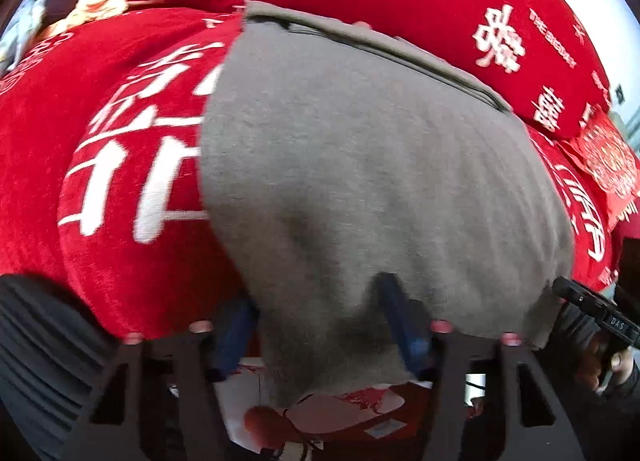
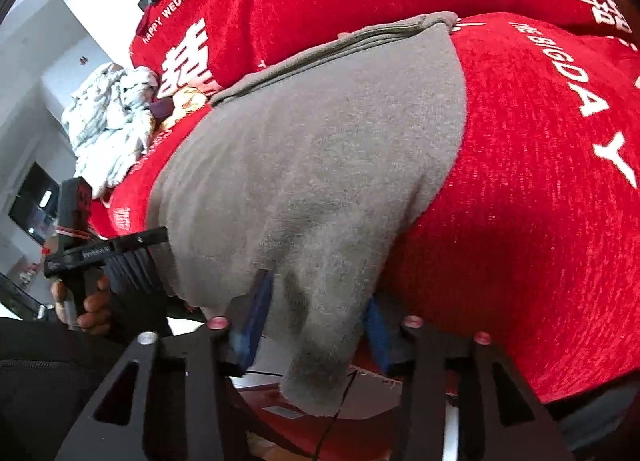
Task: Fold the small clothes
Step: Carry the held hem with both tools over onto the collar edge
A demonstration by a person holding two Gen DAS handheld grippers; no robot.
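Note:
A grey garment [image 1: 372,165] lies on a red blanket [image 1: 132,245] with white characters, its far edge folded in layers. Its near edge hangs down between the blue pads of my left gripper [image 1: 320,317], whose jaws stand apart around the cloth. In the right wrist view the same grey garment [image 2: 312,181] drapes down between the blue pads of my right gripper [image 2: 316,325], also apart around the cloth. The left gripper's body shows at the left of the right wrist view [image 2: 108,249], held by a hand.
A red cushion [image 1: 420,13] with white lettering sits behind the garment. A crumpled pale patterned cloth [image 2: 108,121] lies at the far left on the blanket. A red paper card [image 1: 608,157] lies at the right. A white wall is beyond.

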